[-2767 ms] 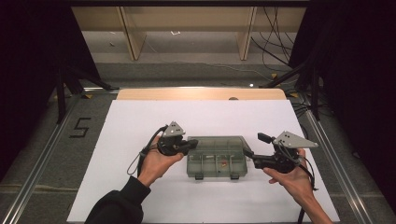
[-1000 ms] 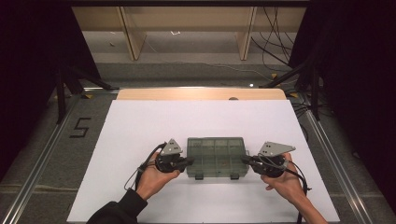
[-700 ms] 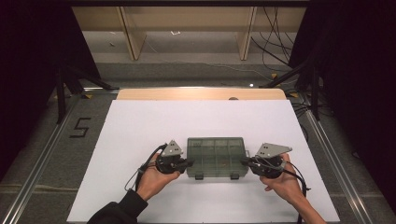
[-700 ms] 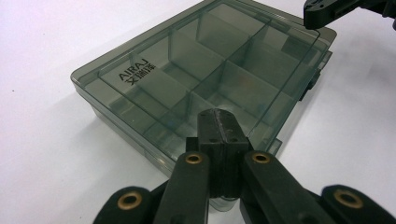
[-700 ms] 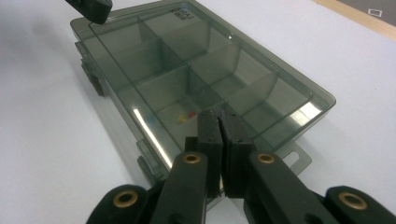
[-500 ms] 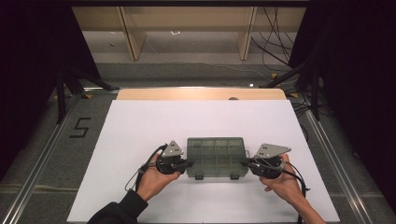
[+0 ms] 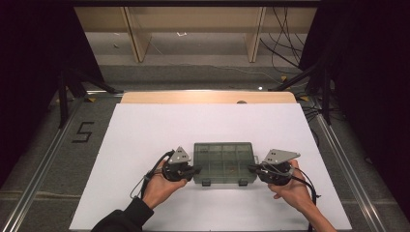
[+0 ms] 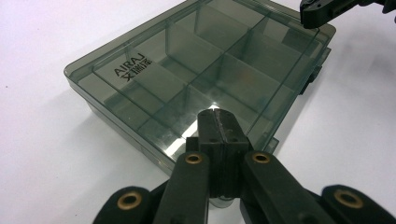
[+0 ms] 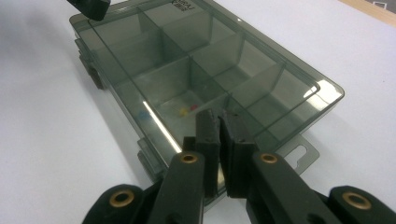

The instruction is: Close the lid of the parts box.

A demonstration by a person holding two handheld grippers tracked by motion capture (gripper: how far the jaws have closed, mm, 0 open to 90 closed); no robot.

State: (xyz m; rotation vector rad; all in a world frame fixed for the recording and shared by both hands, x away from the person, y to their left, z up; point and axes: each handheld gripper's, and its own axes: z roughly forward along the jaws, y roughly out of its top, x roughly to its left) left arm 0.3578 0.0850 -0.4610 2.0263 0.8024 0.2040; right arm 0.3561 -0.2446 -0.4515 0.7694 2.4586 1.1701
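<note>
Near the front edge of the white worktop, the left tongs and right tongs, both closed and empty, flank a smoky compartment box. It lies flat, long axis left-right, latches facing the person, lid reading "AIRAJ".

Bright, sharp table; dark surroundings; lid glare.

Flat on the white table sheet: smoky transparent plastic compartment box, between left gripper and right gripper.
</note>
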